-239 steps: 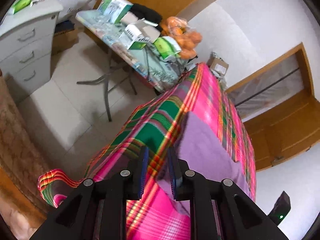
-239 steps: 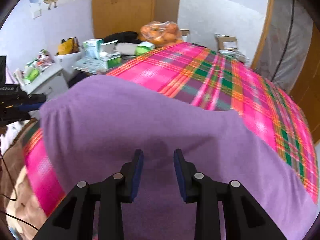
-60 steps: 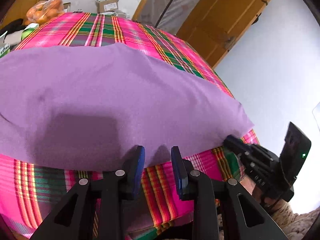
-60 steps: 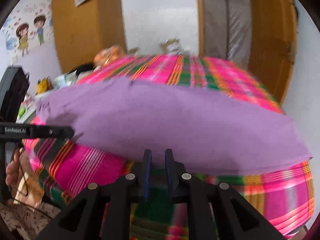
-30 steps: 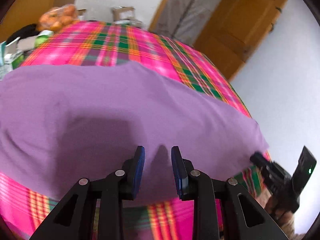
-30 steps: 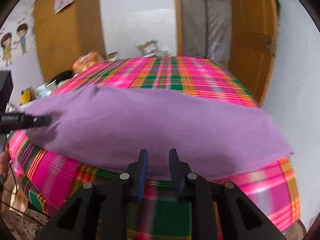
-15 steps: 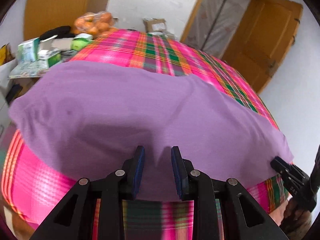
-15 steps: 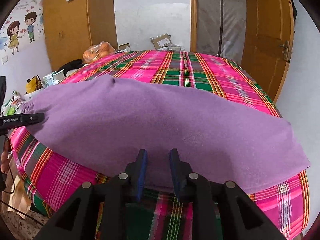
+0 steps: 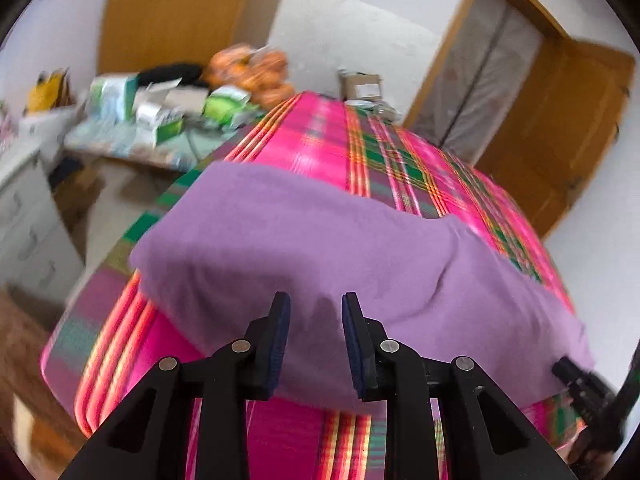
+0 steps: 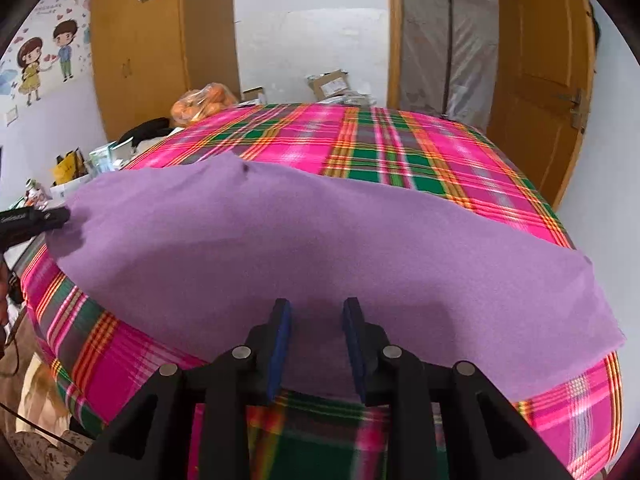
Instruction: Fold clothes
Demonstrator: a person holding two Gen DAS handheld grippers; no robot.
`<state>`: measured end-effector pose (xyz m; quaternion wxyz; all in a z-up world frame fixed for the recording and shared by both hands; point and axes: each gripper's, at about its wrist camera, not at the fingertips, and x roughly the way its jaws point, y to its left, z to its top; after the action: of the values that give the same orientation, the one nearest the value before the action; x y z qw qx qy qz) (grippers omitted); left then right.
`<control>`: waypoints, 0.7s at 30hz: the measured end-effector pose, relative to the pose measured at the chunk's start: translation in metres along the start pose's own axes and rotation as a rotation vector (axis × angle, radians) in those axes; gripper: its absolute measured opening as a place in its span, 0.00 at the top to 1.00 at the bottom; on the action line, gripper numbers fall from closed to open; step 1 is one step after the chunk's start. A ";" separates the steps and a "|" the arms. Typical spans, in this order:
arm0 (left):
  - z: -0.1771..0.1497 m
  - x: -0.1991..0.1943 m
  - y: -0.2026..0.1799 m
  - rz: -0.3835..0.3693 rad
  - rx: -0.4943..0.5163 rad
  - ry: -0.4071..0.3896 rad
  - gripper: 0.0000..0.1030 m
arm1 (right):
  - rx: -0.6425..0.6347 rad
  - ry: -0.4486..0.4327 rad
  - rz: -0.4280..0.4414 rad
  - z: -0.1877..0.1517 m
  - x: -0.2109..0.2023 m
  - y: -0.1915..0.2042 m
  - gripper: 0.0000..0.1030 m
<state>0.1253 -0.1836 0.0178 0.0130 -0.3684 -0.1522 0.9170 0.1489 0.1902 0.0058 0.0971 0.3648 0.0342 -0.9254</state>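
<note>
Just ahead of the left gripper and right gripper, both with jaws apart and empty, the purple cloth lies spread on the plaid bedspread. Since half a second ago, the left view has swung toward the cluttered table; the cloth is unmoved.

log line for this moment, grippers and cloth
left gripper: open, empty | right gripper: open, empty | purple cloth: flat on plaid bed, near edge

small white lettering on left gripper, too blurred to read, no other legible text
</note>
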 end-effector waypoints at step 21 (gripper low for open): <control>0.039 -0.004 0.044 -0.061 -0.102 -0.014 0.75 | -0.133 0.022 0.116 0.030 0.029 0.065 0.73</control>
<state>0.1056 -0.2363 0.0339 0.0211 -0.3573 -0.2098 0.9099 0.1217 0.1181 0.0082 0.1743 0.3691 0.0756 -0.9098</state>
